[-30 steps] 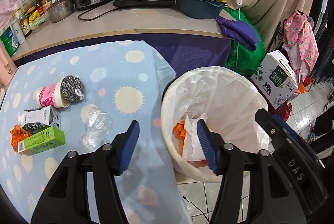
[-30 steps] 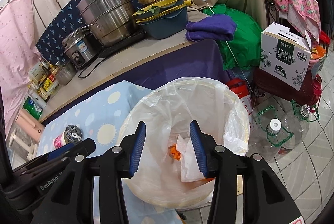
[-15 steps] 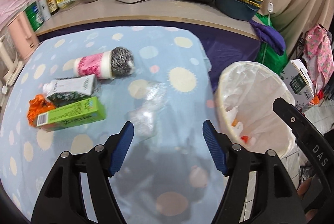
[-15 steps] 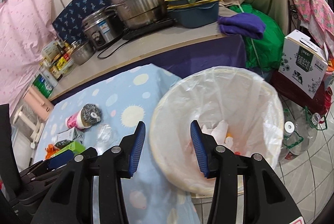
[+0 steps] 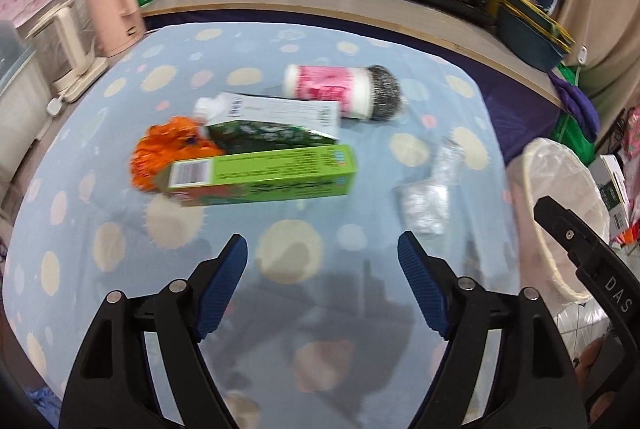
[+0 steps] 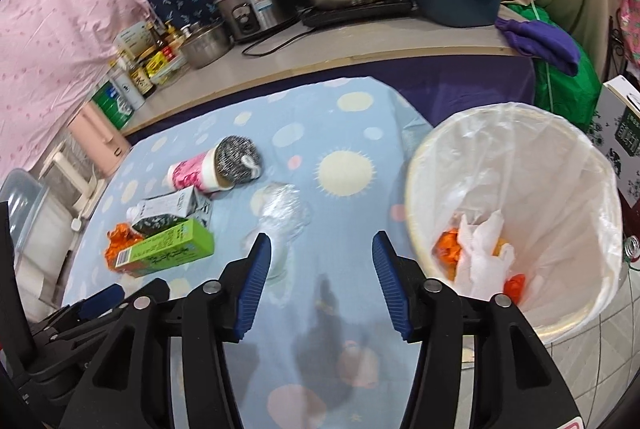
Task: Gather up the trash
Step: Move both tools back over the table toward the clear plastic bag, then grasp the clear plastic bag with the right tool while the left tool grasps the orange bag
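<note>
The green box (image 5: 260, 175) now lies ahead of the left tongs (image 5: 322, 285), which have swung away from the bin (image 6: 516, 205). Both left and right tongs (image 6: 322, 279) gape empty over bare counter (image 5: 320, 309).

Crinkled clear plastic wrapper (image 6: 282, 213), cloth tablecloth (image 6: 348, 109)

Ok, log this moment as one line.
left tool open, empty | right tool open, empty | both over table | green box, clear wrapper uncollected | bin part-filled

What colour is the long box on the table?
Bright green box, clearest in the left wrist view.
</note>
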Action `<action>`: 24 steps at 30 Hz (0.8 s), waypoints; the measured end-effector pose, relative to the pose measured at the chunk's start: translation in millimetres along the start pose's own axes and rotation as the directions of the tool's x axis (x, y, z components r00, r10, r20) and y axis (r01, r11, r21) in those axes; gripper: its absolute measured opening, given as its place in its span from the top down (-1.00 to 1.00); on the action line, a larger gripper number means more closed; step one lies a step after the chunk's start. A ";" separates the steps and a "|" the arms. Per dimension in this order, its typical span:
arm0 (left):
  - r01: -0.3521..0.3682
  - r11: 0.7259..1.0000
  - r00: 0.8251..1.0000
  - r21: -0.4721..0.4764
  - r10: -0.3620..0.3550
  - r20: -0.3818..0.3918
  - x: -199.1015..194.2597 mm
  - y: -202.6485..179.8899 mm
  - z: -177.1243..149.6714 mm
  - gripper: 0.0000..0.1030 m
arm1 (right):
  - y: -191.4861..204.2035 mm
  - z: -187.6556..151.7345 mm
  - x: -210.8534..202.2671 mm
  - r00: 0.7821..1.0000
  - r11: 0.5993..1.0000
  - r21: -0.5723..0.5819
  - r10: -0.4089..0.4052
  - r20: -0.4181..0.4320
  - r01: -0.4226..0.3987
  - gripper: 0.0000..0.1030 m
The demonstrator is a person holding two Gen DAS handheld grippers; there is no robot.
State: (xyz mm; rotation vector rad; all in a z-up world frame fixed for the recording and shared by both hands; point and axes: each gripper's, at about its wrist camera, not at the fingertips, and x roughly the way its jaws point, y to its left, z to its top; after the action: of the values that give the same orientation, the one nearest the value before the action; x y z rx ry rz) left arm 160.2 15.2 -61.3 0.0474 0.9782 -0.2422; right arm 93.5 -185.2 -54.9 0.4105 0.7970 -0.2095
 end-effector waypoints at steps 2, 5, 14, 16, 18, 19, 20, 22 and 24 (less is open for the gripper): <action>-0.025 0.999 1.000 -0.031 0.025 0.007 0.3 18.2 -2.5 -0.60 | 9.0 -2.0 7.8 1.000 1.000 -0.014 0.003 -0.018 -0.003 -0.08; -0.053 0.995 0.999 -0.079 0.053 -0.004 4.3 44.7 -5.7 -0.63 | 20.7 -5.4 20.6 0.999 1.000 -0.028 0.005 -0.044 -0.006 -0.17; -0.093 0.972 0.996 -0.216 0.091 -0.019 11.7 110.7 -4.0 -0.69 | 51.9 -10.5 60.6 0.995 0.997 -0.075 -0.011 -0.099 0.004 -0.17; -0.097 0.967 0.995 -0.234 0.095 -0.020 13.5 121.3 -0.7 -0.71 | 56.3 -11.1 69.3 0.994 0.997 -0.083 -0.018 -0.110 0.009 -0.17; -0.103 0.963 0.995 -0.248 0.102 -0.019 15.8 130.2 3.8 -0.72 | 60.3 -10.6 77.2 0.992 0.996 -0.093 -0.023 -0.122 0.011 -0.16; -0.105 0.961 0.994 -0.257 0.104 -0.019 17.3 134.6 6.5 -0.72 | 62.1 -10.6 80.5 0.992 0.995 -0.098 -0.029 -0.123 0.016 -0.14; -0.104 0.958 0.995 -0.268 0.102 -0.020 19.1 138.8 9.6 -0.74 | 62.7 -10.3 83.1 0.992 0.994 -0.103 -0.033 -0.124 0.020 -0.08; -0.099 0.951 0.995 -0.294 0.096 -0.024 23.1 147.8 15.6 -0.75 | 65.1 -10.1 89.7 0.990 0.993 -0.111 -0.039 -0.133 0.024 0.05; -0.091 0.944 0.996 -0.317 0.088 -0.022 26.9 154.9 22.4 -0.76 | 66.4 -9.5 96.6 0.989 0.993 -0.115 -0.046 -0.142 0.030 0.21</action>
State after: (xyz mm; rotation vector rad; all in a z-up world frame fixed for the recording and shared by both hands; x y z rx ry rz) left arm 227.6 157.6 -81.6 -0.2022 1.0104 0.0016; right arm 175.5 -124.0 -112.9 0.3062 0.9552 -0.1708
